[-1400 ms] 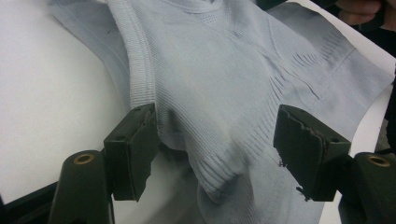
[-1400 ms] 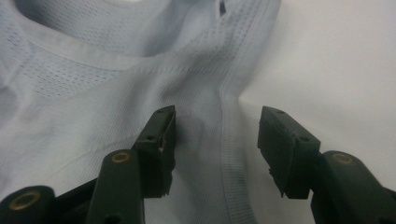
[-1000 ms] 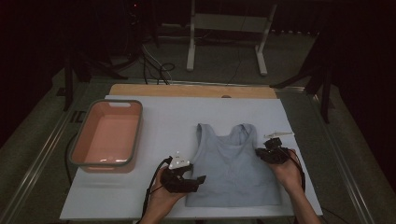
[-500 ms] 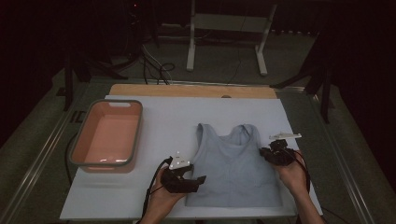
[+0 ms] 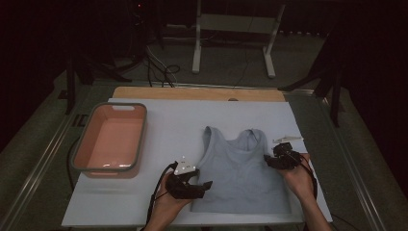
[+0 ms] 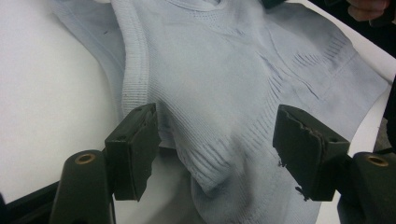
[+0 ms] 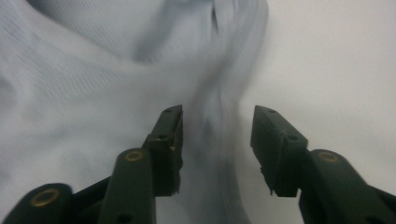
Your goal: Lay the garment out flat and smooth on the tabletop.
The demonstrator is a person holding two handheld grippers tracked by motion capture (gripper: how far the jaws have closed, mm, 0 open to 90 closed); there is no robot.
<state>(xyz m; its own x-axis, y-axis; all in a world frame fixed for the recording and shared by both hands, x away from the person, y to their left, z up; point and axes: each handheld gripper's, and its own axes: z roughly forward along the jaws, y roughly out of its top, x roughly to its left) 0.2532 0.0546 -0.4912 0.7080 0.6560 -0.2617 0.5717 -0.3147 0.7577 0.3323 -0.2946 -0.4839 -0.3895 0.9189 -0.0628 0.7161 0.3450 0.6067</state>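
Observation:
A pale blue-grey tank top lies flat on the white table top, neck toward the far side. My left gripper rests at its lower left edge. In the left gripper view the tank top bulges in a small fold between the wide-apart jaws of that gripper, which is open, and neither pad touches the cloth. My right gripper sits at the shirt's right armhole. Its jaws have just been opening. In the right gripper view the blurred hem of the tank top runs between the jaws of the open gripper, free of both pads.
A salmon basin with a grey rim stands at the left of the white table top. A wooden strip borders the far edge. Beyond it a metal stand and cables sit on the dark floor.
The right gripper's jaws have opened off the shirt's right edge, and that hand has shifted slightly outward. The left gripper has stayed where it was.

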